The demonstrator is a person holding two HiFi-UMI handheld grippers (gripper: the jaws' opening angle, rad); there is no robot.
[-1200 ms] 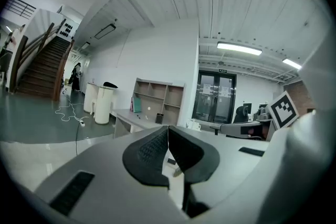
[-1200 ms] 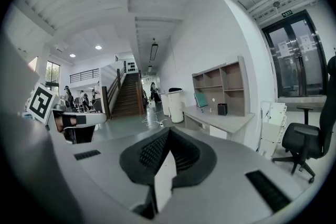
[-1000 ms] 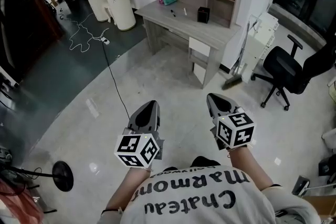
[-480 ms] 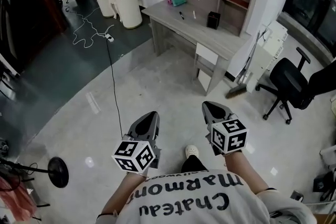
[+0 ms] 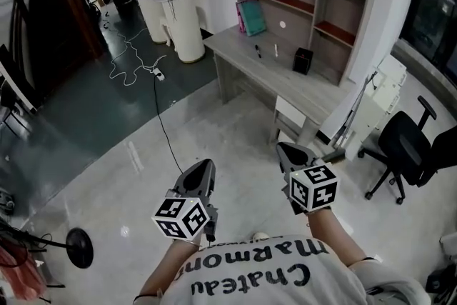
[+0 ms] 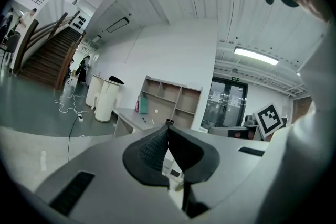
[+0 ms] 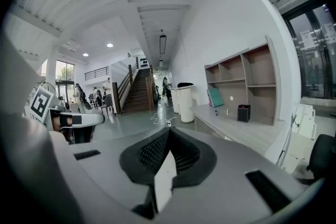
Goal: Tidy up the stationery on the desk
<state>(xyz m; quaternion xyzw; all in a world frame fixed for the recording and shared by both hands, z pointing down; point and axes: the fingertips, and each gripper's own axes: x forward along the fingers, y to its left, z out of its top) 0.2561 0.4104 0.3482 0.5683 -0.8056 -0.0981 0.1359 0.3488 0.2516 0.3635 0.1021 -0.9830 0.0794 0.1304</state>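
The desk (image 5: 285, 78) was pale grey wood-grain. Its shelf unit (image 5: 348, 7) matched it, with reddish-brown boards inside. Near the desk's back left corner leaned a teal book (image 5: 253, 16) with a pink book (image 5: 240, 18) against it. A black box (image 5: 303, 61) stood by the back edge, and a black pen (image 5: 258, 51) and a white pen (image 5: 275, 50) lay mid-desk. The left gripper (image 5: 205, 166) and right gripper (image 5: 289, 151) were grey with black ribbed insides, their cubes (image 5: 184, 218) white with black square patterns. The chair (image 5: 407, 153) was black, the floor (image 5: 235, 125) pale and glossy.
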